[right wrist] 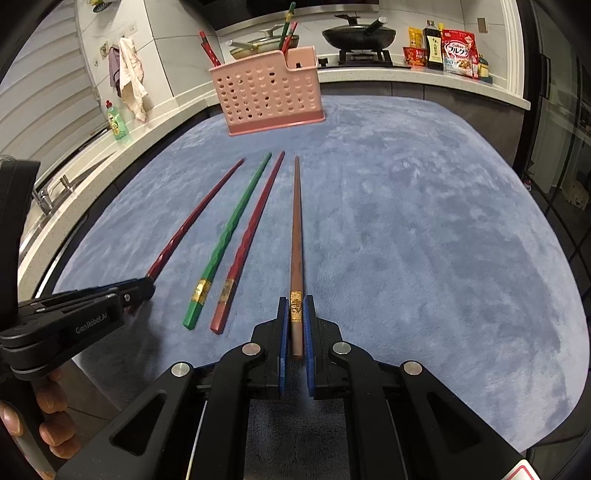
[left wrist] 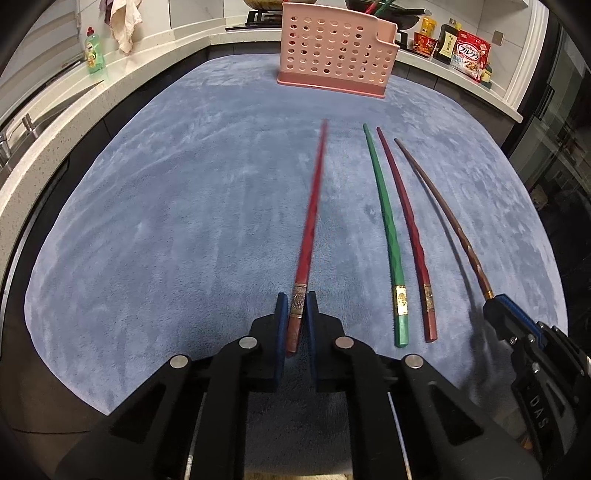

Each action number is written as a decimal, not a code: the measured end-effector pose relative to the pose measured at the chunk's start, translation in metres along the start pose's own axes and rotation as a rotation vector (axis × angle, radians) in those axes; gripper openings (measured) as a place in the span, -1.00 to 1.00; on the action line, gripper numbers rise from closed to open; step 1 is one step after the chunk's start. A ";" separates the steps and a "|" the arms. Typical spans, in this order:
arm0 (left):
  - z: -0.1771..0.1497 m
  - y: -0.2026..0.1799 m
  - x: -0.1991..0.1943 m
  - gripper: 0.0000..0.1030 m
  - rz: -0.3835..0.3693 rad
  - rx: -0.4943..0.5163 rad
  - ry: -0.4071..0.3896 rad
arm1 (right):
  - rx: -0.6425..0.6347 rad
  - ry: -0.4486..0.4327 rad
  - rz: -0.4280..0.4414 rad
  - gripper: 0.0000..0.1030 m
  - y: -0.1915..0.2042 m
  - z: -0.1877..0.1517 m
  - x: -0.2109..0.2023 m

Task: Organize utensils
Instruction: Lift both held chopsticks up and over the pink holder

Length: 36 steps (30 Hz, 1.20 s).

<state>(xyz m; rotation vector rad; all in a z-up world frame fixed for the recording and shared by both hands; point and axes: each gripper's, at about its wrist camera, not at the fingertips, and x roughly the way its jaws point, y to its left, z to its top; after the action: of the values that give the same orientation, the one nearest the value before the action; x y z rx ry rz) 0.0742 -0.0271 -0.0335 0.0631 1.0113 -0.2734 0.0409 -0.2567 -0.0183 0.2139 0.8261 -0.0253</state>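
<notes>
My left gripper (left wrist: 296,306) is shut on the thick end of a red chopstick (left wrist: 312,206), which points forward over the blue mat; it also shows in the right wrist view (right wrist: 195,218). My right gripper (right wrist: 296,310) is shut on the thick end of a brown chopstick (right wrist: 296,229), seen in the left wrist view (left wrist: 439,206) too. A green chopstick (left wrist: 386,225) and a dark red chopstick (left wrist: 406,225) lie side by side on the mat between the two grippers. A pink perforated utensil basket (right wrist: 266,92) stands at the far side and holds several chopsticks.
The blue plush mat (right wrist: 424,221) covers the table. A white counter runs around it with a green dish-soap bottle (left wrist: 95,51), a sink tap (right wrist: 44,195), a hanging cloth (right wrist: 131,77), a black pan (right wrist: 358,35) on the stove and food packets (right wrist: 458,53).
</notes>
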 end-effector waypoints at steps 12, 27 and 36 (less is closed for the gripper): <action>0.033 0.011 -0.045 -0.83 -0.035 -0.026 -0.082 | 0.007 -0.141 0.014 -0.86 -0.006 0.054 -0.046; 0.123 0.028 -0.095 -0.86 -0.029 -0.037 -0.253 | 0.021 -0.313 0.053 -0.86 -0.018 0.154 -0.073; 0.184 0.028 -0.104 -0.87 -0.029 -0.017 -0.322 | 0.023 -0.349 0.078 -0.86 -0.018 0.201 -0.063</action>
<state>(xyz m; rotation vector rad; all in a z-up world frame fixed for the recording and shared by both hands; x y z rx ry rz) 0.1814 -0.0122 0.1498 -0.0117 0.6948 -0.2907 0.1427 -0.3185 0.1570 0.2547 0.4699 0.0016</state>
